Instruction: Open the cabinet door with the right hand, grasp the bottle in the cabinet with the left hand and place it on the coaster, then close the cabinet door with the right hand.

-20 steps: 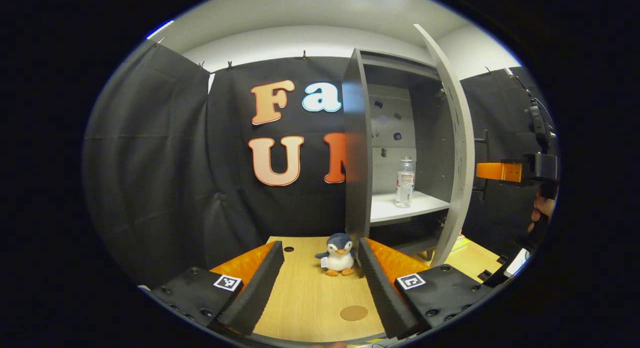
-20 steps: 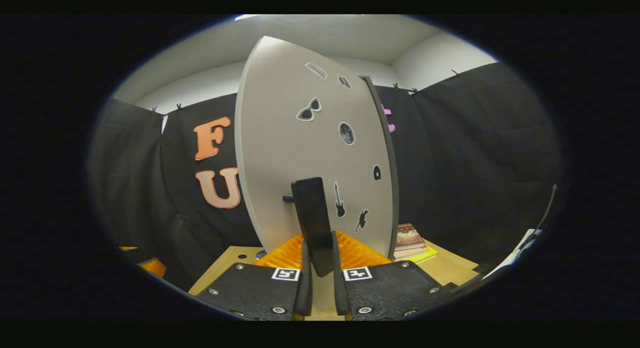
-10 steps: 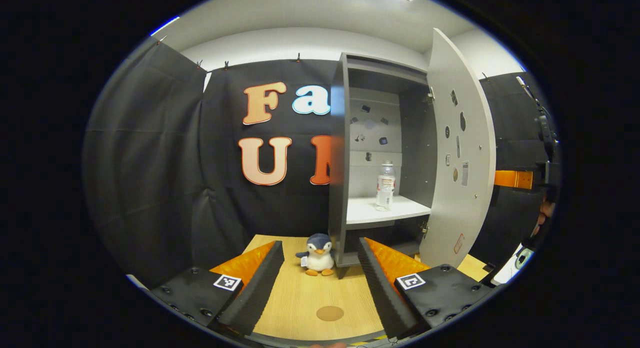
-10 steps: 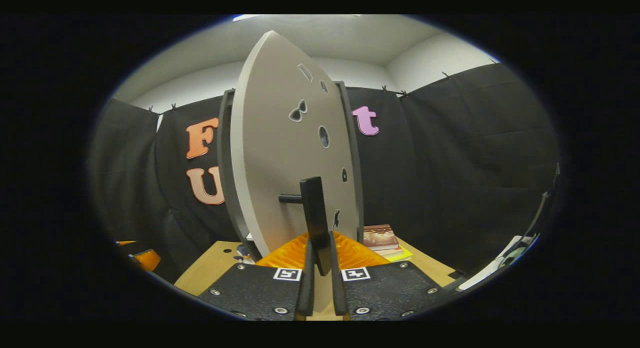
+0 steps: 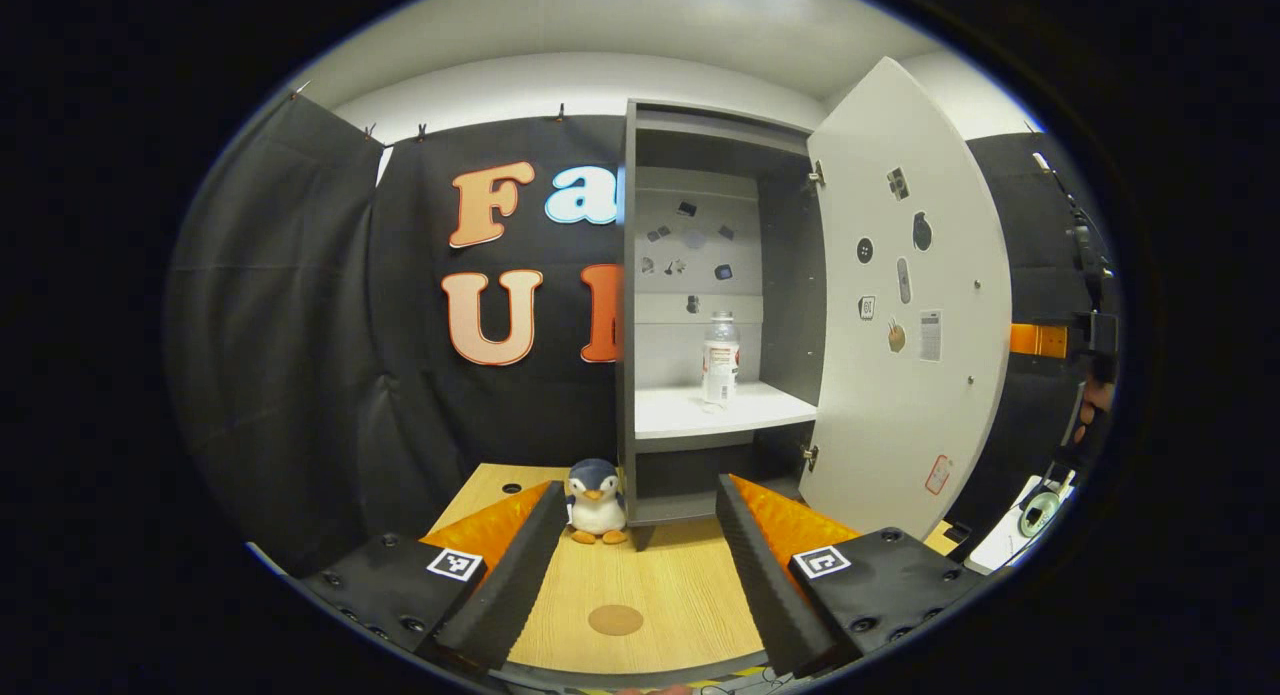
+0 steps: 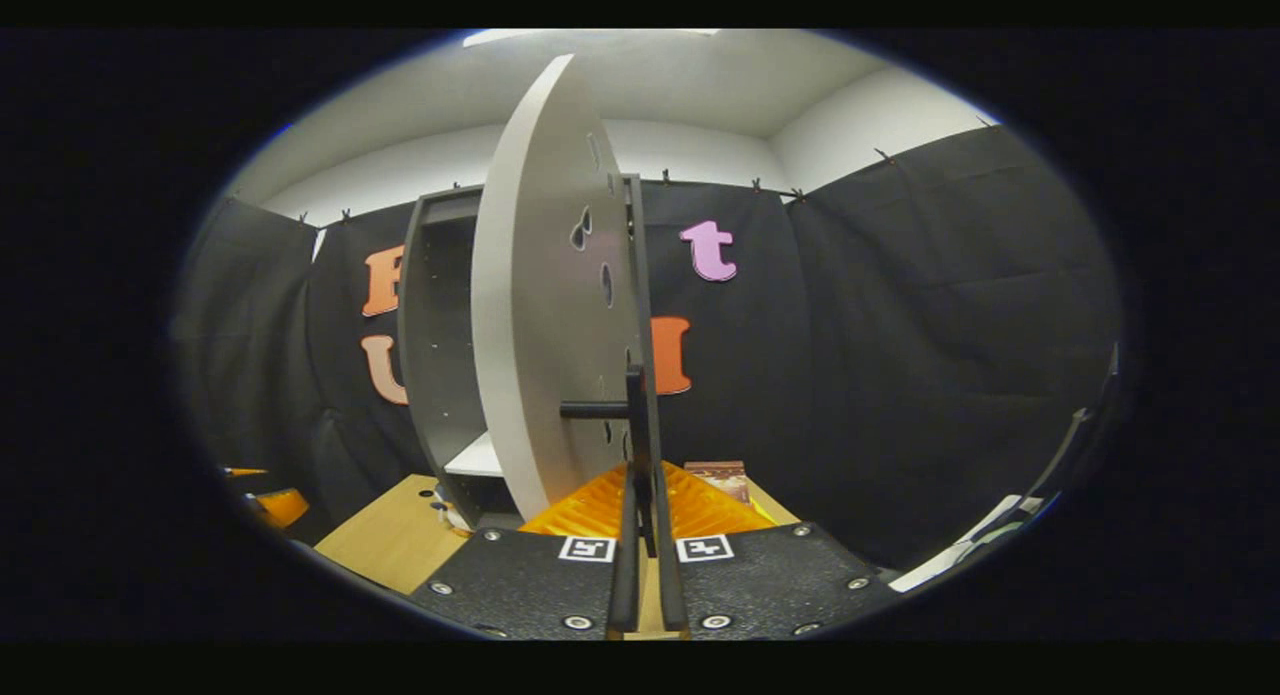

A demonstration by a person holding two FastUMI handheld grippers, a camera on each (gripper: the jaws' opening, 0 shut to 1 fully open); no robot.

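A stuffed penguin (image 5: 596, 500) is standing upright on the wooden table (image 5: 680, 585), at its far left. Books (image 6: 722, 478) are lying stacked on the far right part of the table. Small stickers (image 5: 903, 275) are showing on the grey panel.

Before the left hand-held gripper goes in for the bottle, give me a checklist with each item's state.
1. Cabinet door swung wide, opening unblocked: ok.
2. Right hand-held gripper shut on the door handle: ok.
3. Bottle upright on the shelf: ok.
4. Left hand-held gripper open and holding nothing: ok.
5. Coaster bare on the table, between the left fingers: ok.
6. Toy penguin stands below the shelf, beside the cabinet's left wall; clear of the reach: cannot tell.
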